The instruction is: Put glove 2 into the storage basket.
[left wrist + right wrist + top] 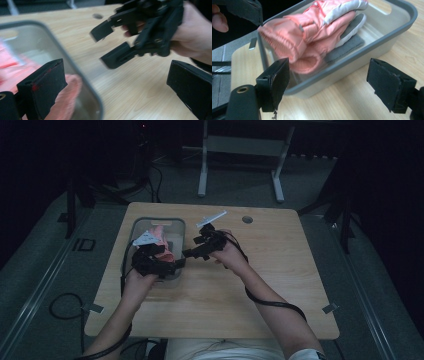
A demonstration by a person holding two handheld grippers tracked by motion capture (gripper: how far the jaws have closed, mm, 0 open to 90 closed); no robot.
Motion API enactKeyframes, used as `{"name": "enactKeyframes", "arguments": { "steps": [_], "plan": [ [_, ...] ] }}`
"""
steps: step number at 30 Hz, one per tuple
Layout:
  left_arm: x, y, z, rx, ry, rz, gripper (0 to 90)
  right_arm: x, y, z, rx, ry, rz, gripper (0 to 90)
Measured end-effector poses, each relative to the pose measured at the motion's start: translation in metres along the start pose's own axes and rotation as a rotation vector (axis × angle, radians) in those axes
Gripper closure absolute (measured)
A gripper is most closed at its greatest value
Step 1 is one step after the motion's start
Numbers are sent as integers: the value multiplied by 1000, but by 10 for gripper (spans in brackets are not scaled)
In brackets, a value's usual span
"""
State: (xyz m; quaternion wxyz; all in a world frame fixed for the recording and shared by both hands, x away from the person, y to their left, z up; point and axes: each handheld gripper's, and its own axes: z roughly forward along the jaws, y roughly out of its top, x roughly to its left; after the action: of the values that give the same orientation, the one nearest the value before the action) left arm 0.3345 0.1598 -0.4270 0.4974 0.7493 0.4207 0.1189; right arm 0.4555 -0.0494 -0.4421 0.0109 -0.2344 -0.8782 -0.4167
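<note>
A grey bin (pixel 159 221) stands at the table's left-middle and holds a pair of pink and grey gloves (pixel 162 251). The left gripper (pixel 167 266) hangs over the bin's near right corner. In its own view, the left gripper (pixel 117 92) is open, one jaw over a pink glove (pixel 67 97) inside the bin rim (pixel 75 67), the other over bare wood. The right gripper (pixel 192 252) is just right of the bin, pointing at it. Its own view shows the right gripper (pixel 332 83) open and empty, facing the bin wall (pixel 372 47) and the gloves (pixel 312 32).
The wooden table (pixel 280 285) has a round cable hole (pixel 247 219) at the back. The other hand's open gripper (pixel 117 45) is close in front of the left one. A white desk frame (pixel 240 160) stands beyond the table, and cables (pixel 62 307) lie on the floor at left.
</note>
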Motion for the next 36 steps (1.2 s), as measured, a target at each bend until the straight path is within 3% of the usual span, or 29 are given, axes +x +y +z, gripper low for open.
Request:
{"name": "enactKeyframes", "arguments": {
  "steps": [5,10,14,17,22,27,36],
  "plan": [
    [-21,-9,11,27,-18,62,18,2,-12,-9,-10,-9,-13,174],
    [-37,-15,20,43,-61,90,18,1,-24,-16,-4,-15,-13,174],
    [-47,-22,30,48,-63,126,17,-1,-35,-20,-6,-20,-11,174],
    [-52,-27,37,65,-94,126,17,-2,-44,-22,-6,-23,-11,174],
    [-62,-34,46,76,-110,137,18,-3,-59,-26,1,-32,-6,174],
    [-74,-42,59,115,-132,168,18,-3,-77,-27,8,-34,4,174],
    [-84,-58,76,145,-163,195,18,-4,-104,-26,18,-31,9,177]
  ]
}}
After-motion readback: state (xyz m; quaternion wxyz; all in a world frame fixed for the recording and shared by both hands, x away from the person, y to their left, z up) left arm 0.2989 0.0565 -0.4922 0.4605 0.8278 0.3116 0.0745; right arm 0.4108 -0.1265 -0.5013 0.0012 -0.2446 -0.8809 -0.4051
